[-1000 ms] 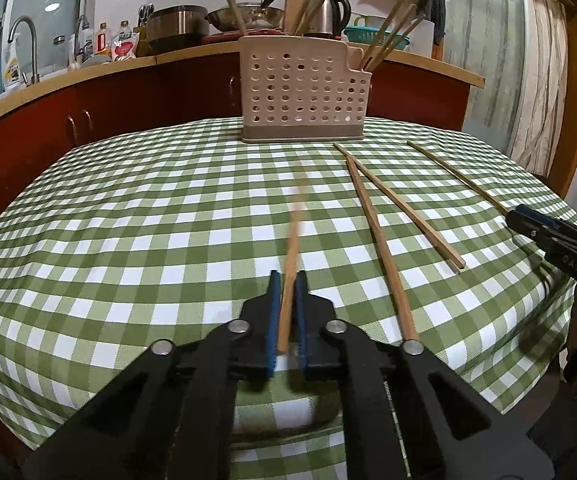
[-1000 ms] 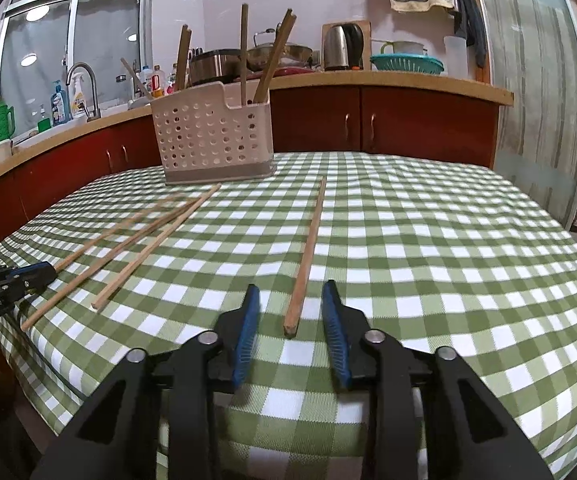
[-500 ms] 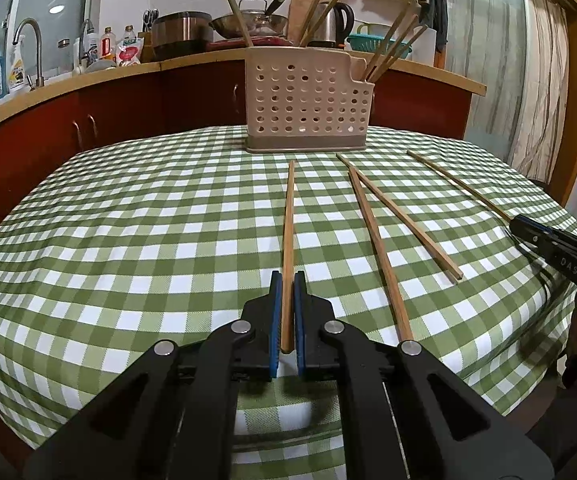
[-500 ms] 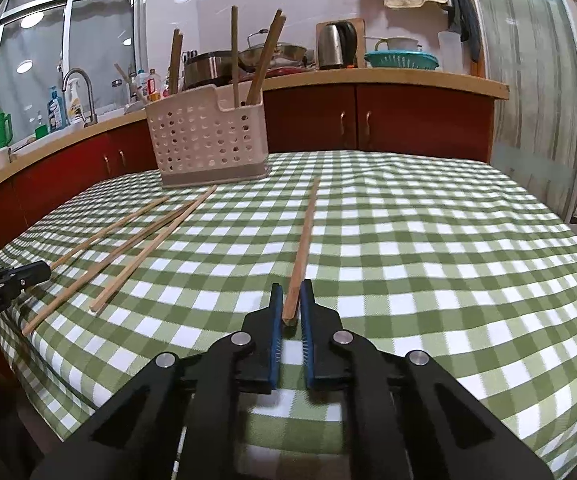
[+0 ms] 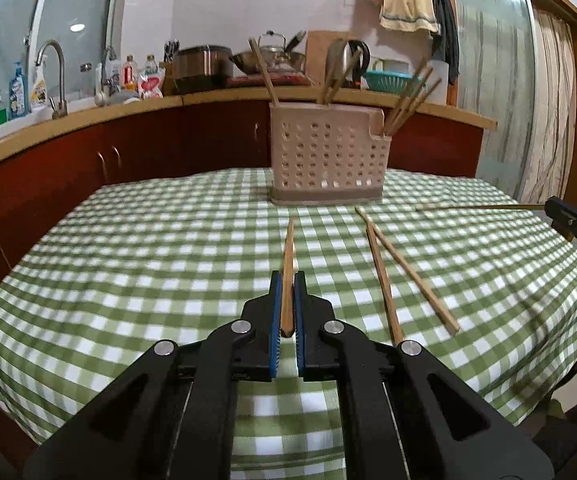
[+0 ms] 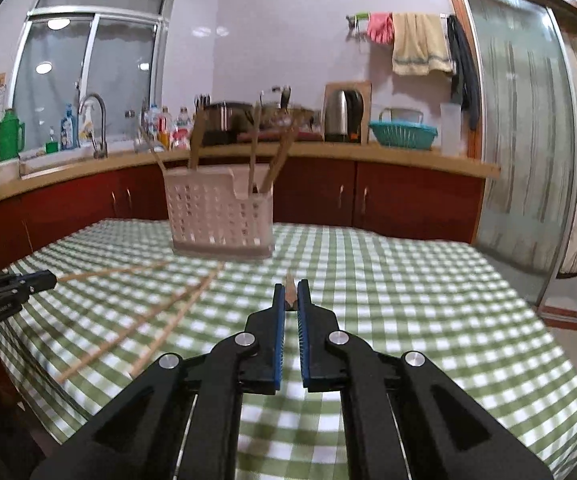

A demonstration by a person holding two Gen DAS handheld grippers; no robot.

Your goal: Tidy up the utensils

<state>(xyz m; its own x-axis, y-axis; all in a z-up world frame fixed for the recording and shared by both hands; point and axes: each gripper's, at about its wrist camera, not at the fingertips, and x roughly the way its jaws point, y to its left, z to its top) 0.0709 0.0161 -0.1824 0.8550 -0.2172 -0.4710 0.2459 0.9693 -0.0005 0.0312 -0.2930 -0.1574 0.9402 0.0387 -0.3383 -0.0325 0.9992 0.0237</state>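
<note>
My left gripper is shut on a wooden chopstick, which it holds lifted above the green checked tablecloth, tip towards the beige perforated utensil holder. My right gripper is shut on another chopstick, seen almost end-on and raised off the cloth. Each gripper also shows in the other's view: the right gripper at the far right with its chopstick pointing left, the left gripper at the far left. Two loose chopsticks lie between them. The holder has several chopsticks standing in it.
Behind the table runs a red kitchen counter with a sink tap, bottles, pots, a kettle and a teal basket. A curtained glass door stands at the right. The table's rounded edge drops away near both grippers.
The right gripper's jaws closed on the chopstick that lay between them. Both grippers then rose, lifting their chopsticks off the cloth. The two loose chopsticks stayed put.
</note>
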